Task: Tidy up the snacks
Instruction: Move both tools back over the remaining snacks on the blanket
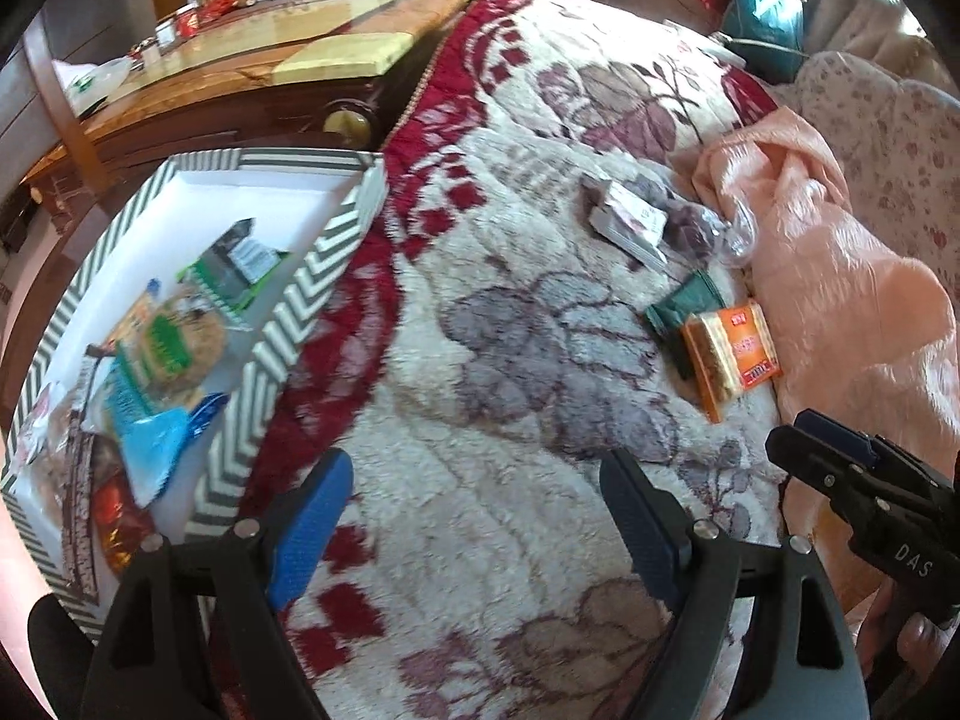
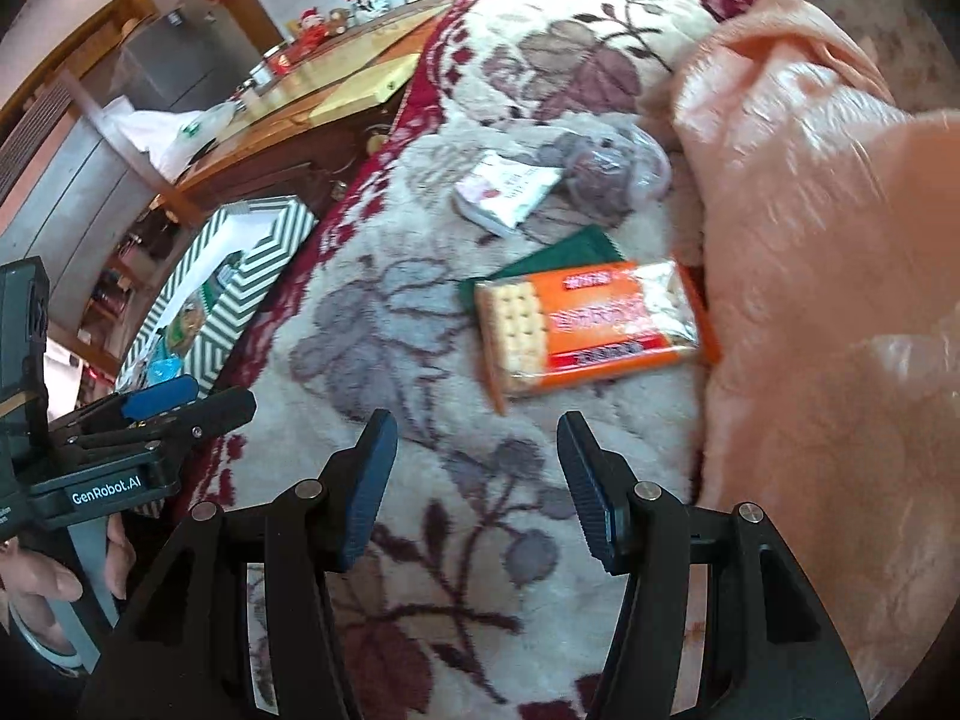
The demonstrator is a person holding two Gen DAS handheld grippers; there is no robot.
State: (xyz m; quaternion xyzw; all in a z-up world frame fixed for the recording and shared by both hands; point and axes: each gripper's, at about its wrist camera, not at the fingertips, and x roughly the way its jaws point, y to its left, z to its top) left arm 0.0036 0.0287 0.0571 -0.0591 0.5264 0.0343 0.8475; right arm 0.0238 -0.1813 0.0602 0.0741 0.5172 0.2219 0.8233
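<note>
An orange cracker packet lies on the floral blanket, on top of a dark green packet; both also show in the left wrist view, orange packet and green packet. A white packet and a clear bag of purple snacks lie farther back. A chevron-striped box at the left holds several snacks. My right gripper is open and empty, just short of the orange packet. My left gripper is open and empty over the blanket, right of the box.
A peach satin quilt is bunched along the right of the snacks. A wooden cabinet with ornaments stands beyond the bed edge, behind the box. The right gripper shows at the left wrist view's right edge.
</note>
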